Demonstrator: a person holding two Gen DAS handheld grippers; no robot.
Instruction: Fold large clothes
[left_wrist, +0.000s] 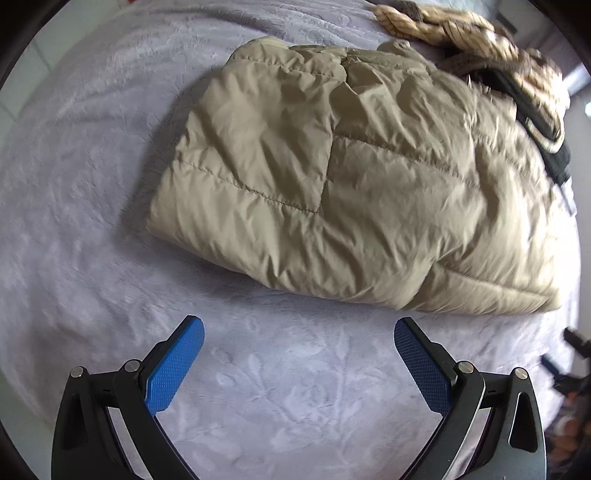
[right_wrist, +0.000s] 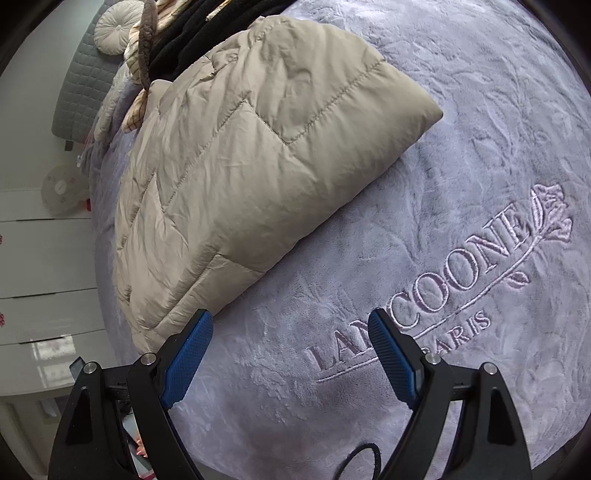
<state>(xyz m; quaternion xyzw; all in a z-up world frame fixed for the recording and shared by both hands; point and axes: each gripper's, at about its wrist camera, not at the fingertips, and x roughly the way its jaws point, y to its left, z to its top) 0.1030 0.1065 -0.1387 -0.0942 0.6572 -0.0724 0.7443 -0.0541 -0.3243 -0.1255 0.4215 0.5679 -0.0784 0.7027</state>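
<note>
The left tongs (left_wrist: 299, 326) stand wide open with nothing between the blue pads (left_wrist: 177, 363). They hang above the bare bed cover (left_wrist: 92, 221), a little apart from the near edge of the jacket (left_wrist: 332, 177). The right tongs (right_wrist: 291, 326) are open in the same way and also hold nothing. Their left pad (right_wrist: 188, 360) lies just beside the lower corner of the jacket (right_wrist: 229, 177); I cannot tell whether it touches the cloth.

The jacket is a beige quilted one. It lies on the lilac plush cover of the bed as a thick, roughly rectangular packet. The sleeves are not seen, so they seem to be tucked inside, and one corner points toward the embroidered lettering (right_wrist: 424, 295) on the cover. Behind it, at the far side of the bed, there is a heap of other clothes (left_wrist: 480, 48), striped and dark, touching or almost touching the far edge of the jacket.

In my judgement the folding of this jacket is nearly finished or finished, because both tongs are free and the packet looks compact. The next move is probably one more fold in half, or pressing the puffy packet flat, or putting it aside and taking a garment from the heap. For another fold, each of the tongs should pinch one near corner through all layers, because the slippery filled cloth may slide and open again.
</note>
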